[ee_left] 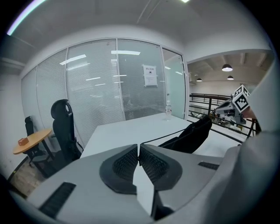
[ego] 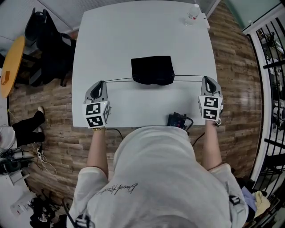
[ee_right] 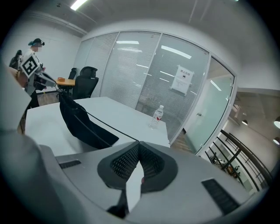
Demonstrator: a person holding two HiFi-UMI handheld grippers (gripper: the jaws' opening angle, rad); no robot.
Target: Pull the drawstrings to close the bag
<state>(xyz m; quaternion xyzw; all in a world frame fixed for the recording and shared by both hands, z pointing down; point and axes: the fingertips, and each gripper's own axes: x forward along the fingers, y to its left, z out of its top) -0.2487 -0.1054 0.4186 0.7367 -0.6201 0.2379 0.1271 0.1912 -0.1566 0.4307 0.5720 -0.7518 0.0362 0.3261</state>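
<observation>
Gripping a cord apiece, both tools are positioned over the near half of the white counter [ego: 133, 26]. The left gripper [ego: 102, 83] sits near the counter's left edge. In the left gripper view its fingers [ee_left: 124, 164] are pressed together at the tips, with the left drawstring [ee_left: 162, 136] pinched between them. The right gripper [ego: 206, 79] sits near the right edge. In the right gripper view its fingers [ee_right: 124, 162] likewise meet at the tips, clamped on the right drawstring [ee_right: 109, 126].

The bag [ego: 152, 70], black fabric, lies on the counter midway between the two tools and apart from both. Its gathered mouth faces the person. From that mouth each drawstring runs out sideways in a straight, taut line, one to each tool, and both cords are lifted clear of the counter surface. In the two gripper views the bag's mouth end stands raised, while its far end rests on the counter.

Other items noted: a water bottle [ego: 193, 13] stands upright at the far right corner of the counter, well apart from the bag. A black device [ego: 178, 119] with a trailing cable sits at the near edge, close to the person's body. A black office chair [ego: 46, 38] and a round side table [ego: 11, 64] stand on the wood floor beyond the left edge.
</observation>
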